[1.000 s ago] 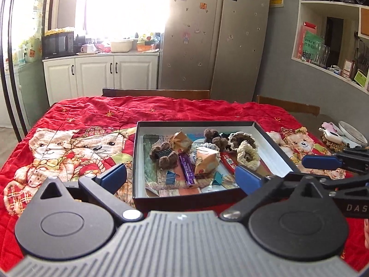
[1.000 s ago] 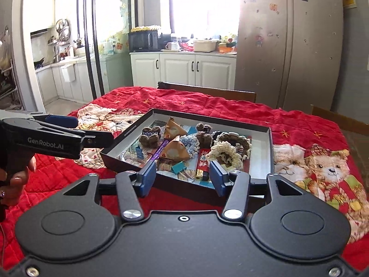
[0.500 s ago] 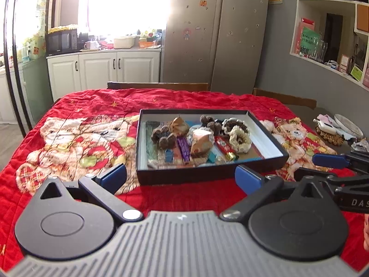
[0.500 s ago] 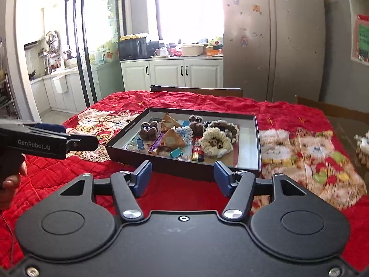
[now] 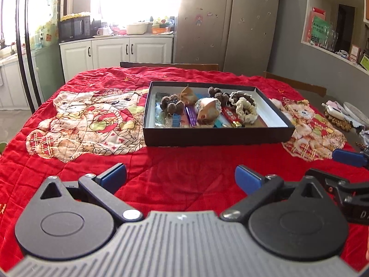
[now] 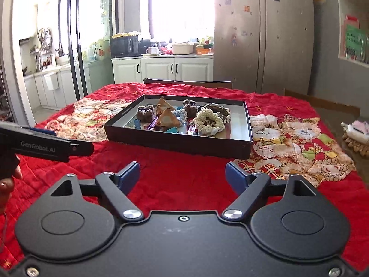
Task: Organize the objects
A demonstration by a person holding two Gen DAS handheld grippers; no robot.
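- Right, writing first: "GenRobot.AI" reads white along the side of the left gripper (image 6: 57,146) as the right wrist camera sees it; a cut-off "D" shows on the right gripper's (image 5: 352,175) body at the edge of the left view.
- Left gripper, own view (image 5: 181,176): blue pads wide apart, only red cloth between them.
- Right gripper, own view (image 6: 182,173): jaws opening, nothing between them.
- The black box (image 5: 216,136) sits ahead of both, well apart, on the red bear-print blanket (image 5: 69,124).
- Inside: a cream crocheted scrunchie (image 6: 209,121), brown fuzzy hair clips (image 5: 171,105), tan triangular packets (image 6: 168,120), a purple bar (image 5: 191,116).
- Behind: steel fridge (image 6: 263,37), microwave (image 6: 124,46), white cabinets (image 5: 129,52).
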